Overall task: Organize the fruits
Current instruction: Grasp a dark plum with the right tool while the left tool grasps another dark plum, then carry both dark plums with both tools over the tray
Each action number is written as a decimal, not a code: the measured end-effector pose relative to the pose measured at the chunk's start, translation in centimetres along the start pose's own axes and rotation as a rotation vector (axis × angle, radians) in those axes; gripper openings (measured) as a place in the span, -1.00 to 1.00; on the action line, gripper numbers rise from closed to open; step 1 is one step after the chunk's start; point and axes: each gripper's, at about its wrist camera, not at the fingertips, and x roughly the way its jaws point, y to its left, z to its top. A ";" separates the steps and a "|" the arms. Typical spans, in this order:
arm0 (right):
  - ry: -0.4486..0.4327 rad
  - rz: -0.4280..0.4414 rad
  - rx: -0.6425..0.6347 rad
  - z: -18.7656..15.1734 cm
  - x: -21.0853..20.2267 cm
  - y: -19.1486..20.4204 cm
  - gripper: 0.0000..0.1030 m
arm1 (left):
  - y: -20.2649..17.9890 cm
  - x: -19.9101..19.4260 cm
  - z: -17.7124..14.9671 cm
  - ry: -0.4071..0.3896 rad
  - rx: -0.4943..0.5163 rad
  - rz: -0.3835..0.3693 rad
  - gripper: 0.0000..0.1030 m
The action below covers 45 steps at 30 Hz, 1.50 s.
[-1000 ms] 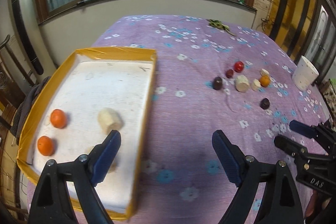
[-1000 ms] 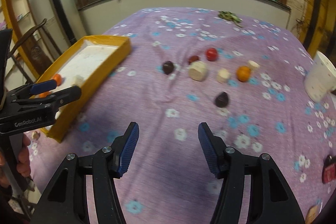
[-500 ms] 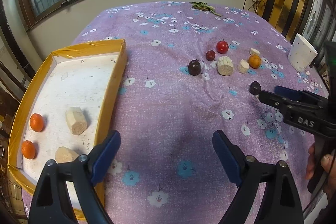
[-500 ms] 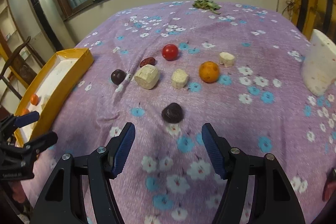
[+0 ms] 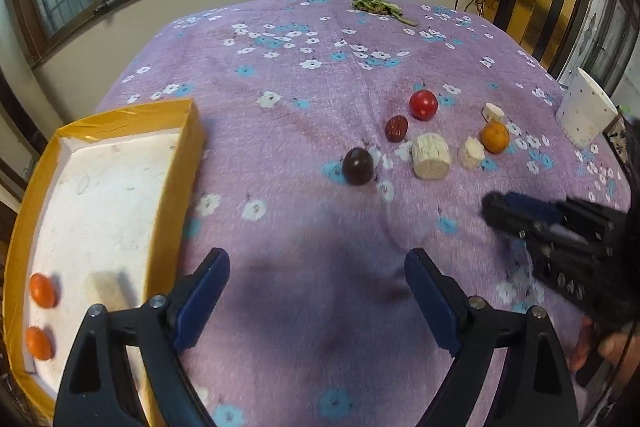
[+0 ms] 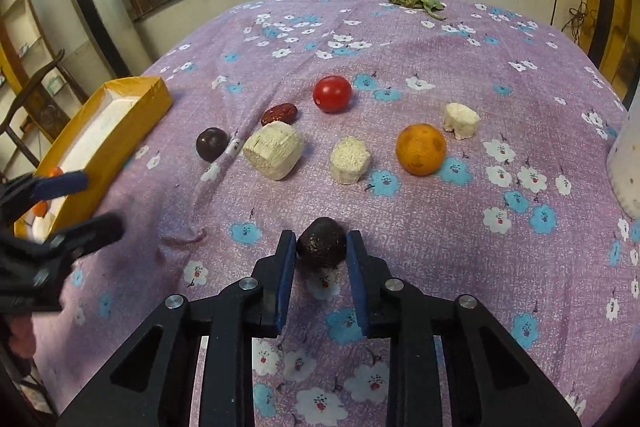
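My right gripper point(image 6: 321, 247) has closed its blue pads on a dark wrinkled fruit point(image 6: 322, 242) that rests on the purple cloth. Beyond it lie a red tomato point(image 6: 332, 93), a red date point(image 6: 279, 114), a dark plum point(image 6: 212, 144), an orange point(image 6: 421, 149) and three pale cut chunks point(image 6: 274, 149). My left gripper point(image 5: 316, 291) is open and empty above bare cloth, just right of the yellow tray point(image 5: 176, 163). The tray holds two small oranges point(image 5: 42, 291) and a pale chunk point(image 5: 106, 289).
A white spotted cup point(image 5: 586, 113) stands at the right edge. A pile of green leaves point(image 5: 374, 5) lies at the far side of the table. The right gripper shows blurred at the right in the left wrist view point(image 5: 496, 209).
My right gripper moved forward and down and closed around the dark wrinkled fruit. My left gripper swung right, away from over the tray, toward the fruit group.
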 end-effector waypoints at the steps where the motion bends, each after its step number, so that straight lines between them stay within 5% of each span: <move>1: 0.000 -0.003 -0.002 0.0 0.0 -0.1 -0.52 | 0.0 0.4 0.5 0.000 -0.003 -0.018 0.76; 9: 0.006 -0.021 -0.012 0.2 0.5 0.3 -0.50 | -0.2 3.9 4.1 0.009 -0.008 -0.082 0.60; 14: 0.007 -0.032 -0.022 0.3 1.0 0.6 -0.47 | 0.2 6.2 4.4 0.076 -0.030 -0.153 -0.16; 17: 0.002 -0.042 -0.033 0.3 1.1 0.8 -0.48 | 0.1 6.1 4.2 0.044 -0.017 -0.189 -0.55; 31: -0.037 -0.084 0.039 -0.4 -2.7 0.6 -0.49 | 0.4 2.3 1.3 0.015 -0.003 -0.254 -0.55; 41: 0.009 -0.101 0.046 0.0 0.8 0.8 -0.37 | 1.2 1.3 -1.0 0.041 -0.006 -0.243 -0.55; 45: 0.015 -0.136 -0.004 0.5 1.3 1.5 -0.47 | 1.6 1.4 -1.4 0.047 -0.017 -0.241 -0.55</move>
